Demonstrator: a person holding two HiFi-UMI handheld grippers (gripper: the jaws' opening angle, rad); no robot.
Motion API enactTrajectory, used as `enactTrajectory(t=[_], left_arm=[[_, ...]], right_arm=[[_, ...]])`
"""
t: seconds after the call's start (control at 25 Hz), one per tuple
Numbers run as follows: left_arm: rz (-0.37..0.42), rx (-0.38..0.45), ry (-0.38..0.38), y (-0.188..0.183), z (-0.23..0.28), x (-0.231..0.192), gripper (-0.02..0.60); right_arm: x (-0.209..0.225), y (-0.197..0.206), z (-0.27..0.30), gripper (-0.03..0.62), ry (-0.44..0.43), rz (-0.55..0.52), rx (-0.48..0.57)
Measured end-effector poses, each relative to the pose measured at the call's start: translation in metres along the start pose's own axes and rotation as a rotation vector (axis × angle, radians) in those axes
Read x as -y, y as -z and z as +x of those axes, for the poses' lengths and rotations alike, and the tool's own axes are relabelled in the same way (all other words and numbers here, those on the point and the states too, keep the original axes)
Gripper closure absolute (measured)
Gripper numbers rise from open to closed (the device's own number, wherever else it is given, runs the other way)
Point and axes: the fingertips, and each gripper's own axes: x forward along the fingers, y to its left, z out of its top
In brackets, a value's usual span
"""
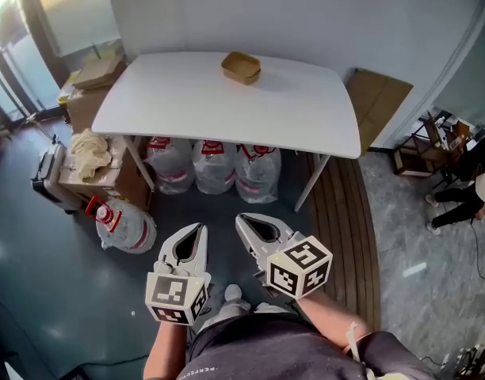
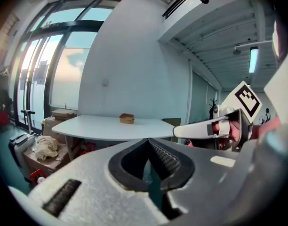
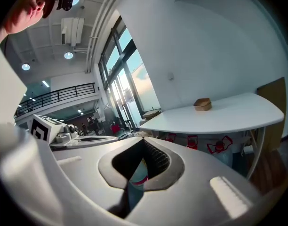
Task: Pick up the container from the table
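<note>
A small brown container (image 1: 241, 67) sits on the far middle of the white table (image 1: 187, 109). It shows far off in the left gripper view as the container (image 2: 127, 118) and in the right gripper view as the container (image 3: 203, 104). Both grippers hang well short of the table, over the dark floor near the person's body. My left gripper (image 1: 200, 229) is shut, its tips meeting with nothing between them. Beside it my right gripper (image 1: 240, 221) is shut and empty too. In each gripper view the jaws (image 2: 148, 141) (image 3: 143, 140) meet at the tip.
Three white bags (image 1: 215, 165) with red print stand under the table. Cardboard boxes (image 1: 96, 81) and a cloth heap (image 1: 90, 150) crowd the left side, with a bagged bottle (image 1: 120, 222) on the floor. A brown board (image 1: 377, 101) leans at the right; a person (image 1: 472, 188) stands far right.
</note>
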Motion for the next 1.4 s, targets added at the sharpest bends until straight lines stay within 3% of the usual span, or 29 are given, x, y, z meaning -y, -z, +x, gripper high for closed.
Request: enactTrajectory(t=[0.36, 0.64, 1.12, 1.4], left_arm=[[0.004, -0.018, 0.046, 0.002, 0.025, -0.021, 0.588], [-0.005, -0.022, 0.012, -0.004, 0.056, -0.037, 0.588], [0.027, -0.015, -0.021, -0.047, 0.162, -0.042, 0.588], [0.019, -0.035, -0.034, -0.051, 0.214, -0.040, 0.588]], right_arm=[[0.008, -0.004, 0.038, 0.597, -0.001, 0.015, -0.024], [0.030, -0.020, 0.067, 0.598, -0.047, 0.040, -0.020], [0.115, -0.081, 0.104, 0.599, -0.128, 0.028, -0.021], [0.162, -0.092, 0.120, 0.597, -0.137, 0.016, -0.038]])
